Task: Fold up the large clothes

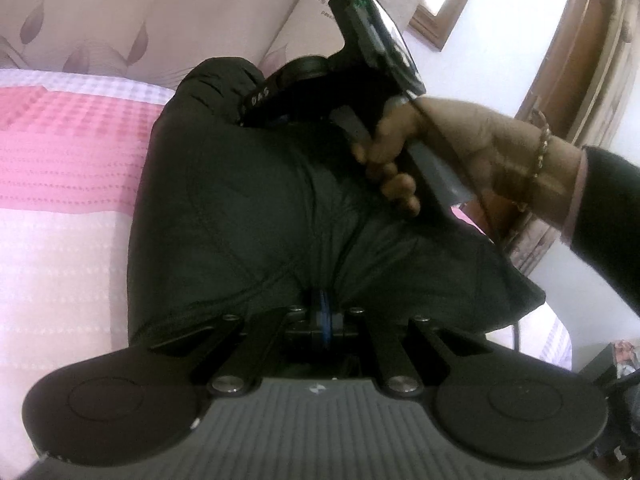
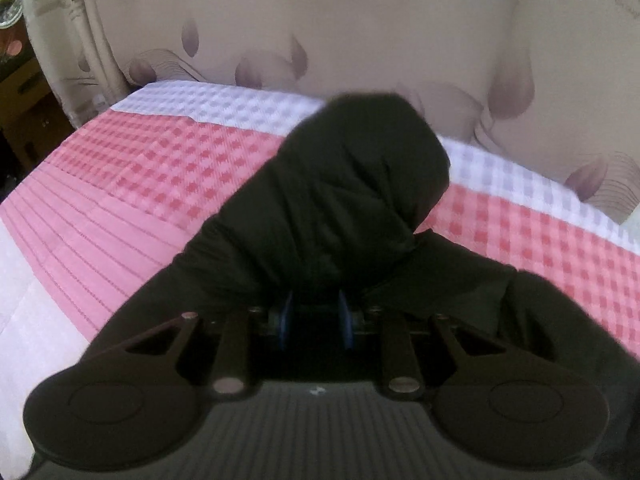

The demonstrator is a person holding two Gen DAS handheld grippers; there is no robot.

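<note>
Right gripper (image 2: 316, 312) jaws pinch black garment (image 2: 360, 184) above pink checked bedspread (image 2: 160, 168).

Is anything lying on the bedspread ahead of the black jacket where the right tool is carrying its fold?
Nothing visible. The right tool grips a bunched part of the black puffy jacket, and the pink-and-white checked bedspread beyond it shows only bare fabric up to the beige leaf-print headboard.

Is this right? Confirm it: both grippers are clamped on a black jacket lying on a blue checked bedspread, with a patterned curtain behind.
One detail is wrong: the bedspread is pink and white checked, not blue, as the right wrist view shows. The rest stands: the left gripper and right gripper both pinch the black jacket, with the patterned curtain behind.
</note>
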